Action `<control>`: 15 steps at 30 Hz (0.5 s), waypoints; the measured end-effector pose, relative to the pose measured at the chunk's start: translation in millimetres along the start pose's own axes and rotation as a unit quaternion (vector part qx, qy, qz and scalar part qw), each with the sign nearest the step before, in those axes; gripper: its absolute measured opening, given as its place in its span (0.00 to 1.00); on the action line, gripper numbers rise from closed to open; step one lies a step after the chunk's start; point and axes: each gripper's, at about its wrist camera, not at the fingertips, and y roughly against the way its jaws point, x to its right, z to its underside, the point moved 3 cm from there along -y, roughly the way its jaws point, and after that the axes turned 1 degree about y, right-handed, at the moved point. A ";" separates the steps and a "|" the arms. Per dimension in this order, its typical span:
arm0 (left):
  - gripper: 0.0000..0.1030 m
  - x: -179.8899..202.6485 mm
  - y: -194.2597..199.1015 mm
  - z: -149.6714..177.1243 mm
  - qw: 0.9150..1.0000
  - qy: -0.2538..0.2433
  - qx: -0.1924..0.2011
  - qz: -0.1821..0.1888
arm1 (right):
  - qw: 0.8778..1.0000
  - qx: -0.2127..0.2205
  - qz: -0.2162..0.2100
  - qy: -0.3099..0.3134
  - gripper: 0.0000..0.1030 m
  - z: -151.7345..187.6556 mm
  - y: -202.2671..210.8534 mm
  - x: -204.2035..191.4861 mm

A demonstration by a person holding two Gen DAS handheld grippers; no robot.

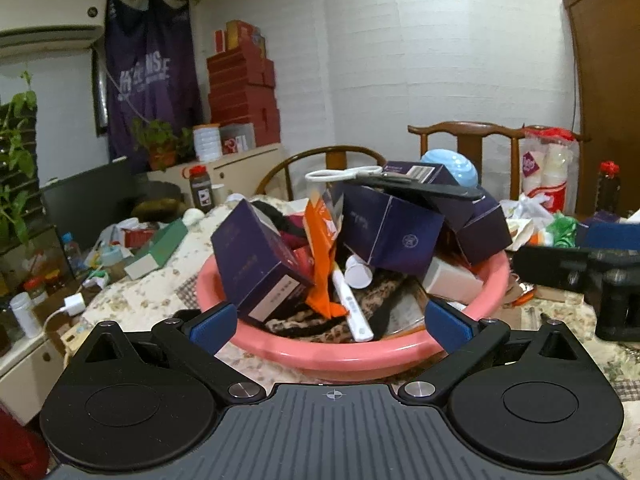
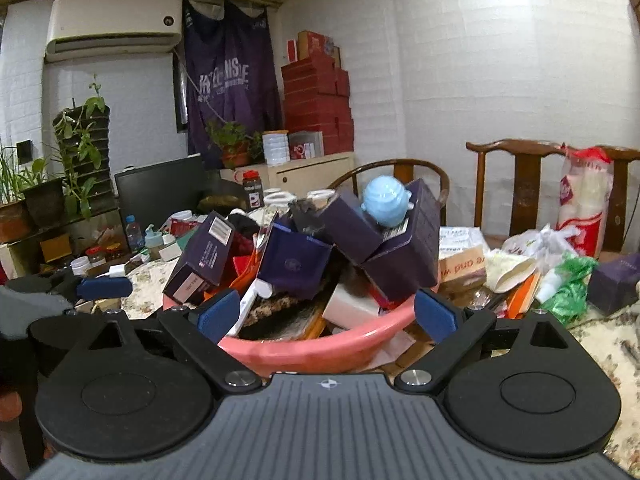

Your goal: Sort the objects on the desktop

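A pink basin (image 1: 320,362) on the flowered tablecloth is heaped with dark purple boxes (image 1: 258,268), an orange packet (image 1: 320,248), a white stick-shaped item (image 1: 354,312) and white-handled scissors (image 1: 344,175) lying on top. A pale blue round thing (image 2: 386,200) sits high on the pile. My left gripper (image 1: 328,325) is open just over the basin's near rim, nothing between its blue pads. My right gripper (image 2: 327,315) is open at the same basin (image 2: 300,350), jaws wide and empty. One left fingertip (image 2: 105,287) shows in the right wrist view.
Two wooden chairs (image 1: 472,140) stand behind the table. A bag of paper cups (image 1: 548,172), plastic bags (image 2: 568,276) and a purple box (image 2: 616,280) crowd the right side. A green box (image 1: 160,248), a white charger (image 1: 74,304) and small bottles lie to the left.
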 end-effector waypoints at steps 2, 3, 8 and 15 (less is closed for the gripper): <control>1.00 -1.0 0.1 -0.4 1.000 -0.001 -0.004 -0.002 | 1.000 0.005 0.006 0.007 0.93 -3.9 0.5 -1.1; 1.00 -1.5 -0.4 -0.2 1.000 0.000 -0.008 0.000 | 1.000 0.006 0.008 0.009 0.94 -5.2 -0.3 -0.3; 1.00 -2.3 -4.2 1.5 1.000 0.004 -0.018 -0.015 | 1.000 0.000 0.005 0.008 0.94 -3.2 -7.7 -1.1; 1.00 -5.8 -7.8 1.3 0.999 0.009 -0.023 -0.022 | 1.000 -0.006 0.008 0.010 0.94 0.0 -15.7 -0.3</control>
